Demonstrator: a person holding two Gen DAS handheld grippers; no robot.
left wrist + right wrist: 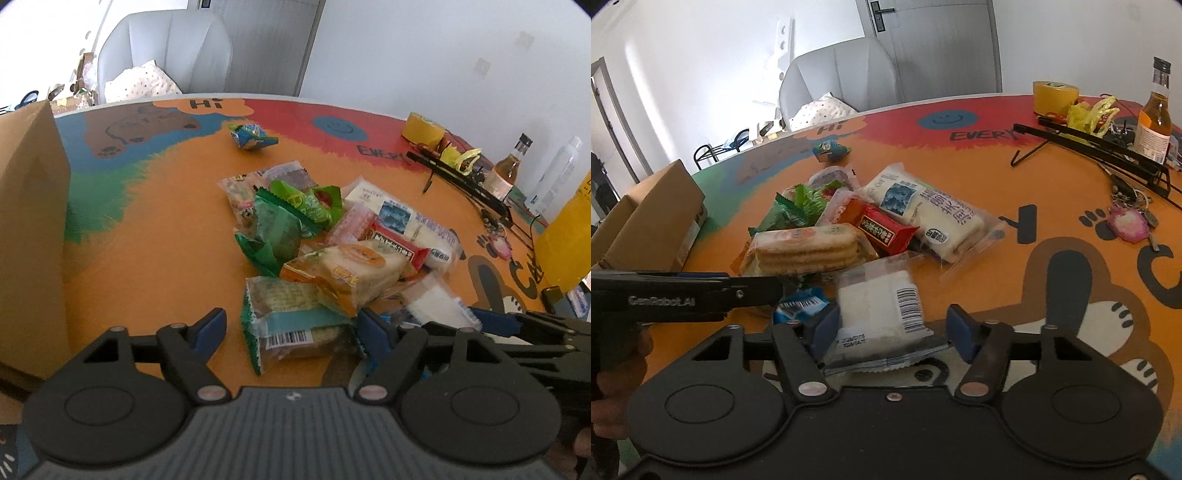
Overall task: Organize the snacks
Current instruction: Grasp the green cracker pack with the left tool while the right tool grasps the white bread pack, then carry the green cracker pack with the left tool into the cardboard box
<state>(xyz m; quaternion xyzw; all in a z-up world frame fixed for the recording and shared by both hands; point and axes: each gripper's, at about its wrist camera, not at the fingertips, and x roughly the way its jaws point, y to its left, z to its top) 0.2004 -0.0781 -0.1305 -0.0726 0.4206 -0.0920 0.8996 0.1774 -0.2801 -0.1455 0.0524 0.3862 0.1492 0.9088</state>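
A pile of wrapped snacks (332, 236) lies on the painted orange table (166, 240). My left gripper (291, 326) is open around a green and teal cracker packet (295, 314) with a barcode; the left pad stands clear of it. My right gripper (894, 326) is open around a white packet (875, 306) with a barcode. Its left pad lies against the wrapper and its right pad is apart from it. A round-cracker packet (805, 251), a red bar (882, 229) and a long white cake packet (923, 210) lie beyond. The left gripper's side (683, 291) shows in the right wrist view.
A cardboard box (29, 221) stands at the left table edge. A lone blue-green snack (251, 134) lies farther back. At the right are a yellow tape roll (1054, 98), a black wire rack (1100, 144), a bottle (1154, 122) and keys (1128, 221). A grey chair (166, 51) stands behind.
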